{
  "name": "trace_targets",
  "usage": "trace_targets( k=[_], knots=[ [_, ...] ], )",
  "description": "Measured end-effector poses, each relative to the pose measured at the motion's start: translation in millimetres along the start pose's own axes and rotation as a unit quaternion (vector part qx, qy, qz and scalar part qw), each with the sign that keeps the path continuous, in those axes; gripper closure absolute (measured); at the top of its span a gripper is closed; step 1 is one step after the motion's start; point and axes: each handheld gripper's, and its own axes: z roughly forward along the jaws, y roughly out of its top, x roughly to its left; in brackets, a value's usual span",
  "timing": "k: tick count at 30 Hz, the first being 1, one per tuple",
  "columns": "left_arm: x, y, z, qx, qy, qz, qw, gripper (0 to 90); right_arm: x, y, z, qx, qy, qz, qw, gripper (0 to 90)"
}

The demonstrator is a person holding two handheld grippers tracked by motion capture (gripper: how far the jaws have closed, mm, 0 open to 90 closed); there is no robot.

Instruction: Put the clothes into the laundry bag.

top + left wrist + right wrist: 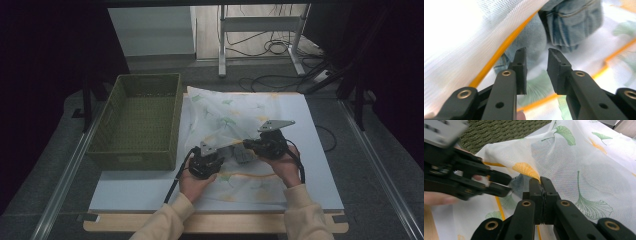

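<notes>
A white mesh bag (235, 115) printed with green and orange leaves lies on the pale mat (145, 190). My right gripper (540, 181) is shut on a fold of the mesh and holds it raised; in the high view this gripper (250, 145) sits right of centre. A denim garment (571, 22) lies under the lifted mesh, beside the bag's yellow edging (499, 53). My left gripper (536, 53) is open, its jaws pointing at the denim with nothing pressed between them. In the right gripper view the left gripper (507, 185) reaches in under the lifted fabric.
A green woven basket (142, 120) stands on the left, touching the mat's edge, with nothing in it. A wooden table edge (215, 223) runs along the front. Metal stand legs (222, 45) and cables (275, 47) are on the floor beyond the table.
</notes>
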Motion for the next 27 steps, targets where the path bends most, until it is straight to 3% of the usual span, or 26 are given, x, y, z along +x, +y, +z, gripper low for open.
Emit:
trace_targets(
  k=[9, 13, 27],
  knots=[
    [6.0, -17.9, -41.7, -0.012, -0.017, -0.002, 0.9998, 57.2, 2.8, -1.7, 2.2, 0.005, 0.002, -0.005, 1.0, 88.2],
    [12.7, -26.4, -56.9, -0.005, -0.014, 0.003, 0.9999, 49.8, 4.4, -2.4, 2.1, 0.007, 0.003, -0.006, 1.0, 88.2],
    [31.4, -52.5, -85.0, 0.003, 0.012, -0.006, 0.9999, 45.9, 13.6, -11.3, 3.5, 0.025, 0.015, -0.022, 0.9993, 88.0]
  ],
)
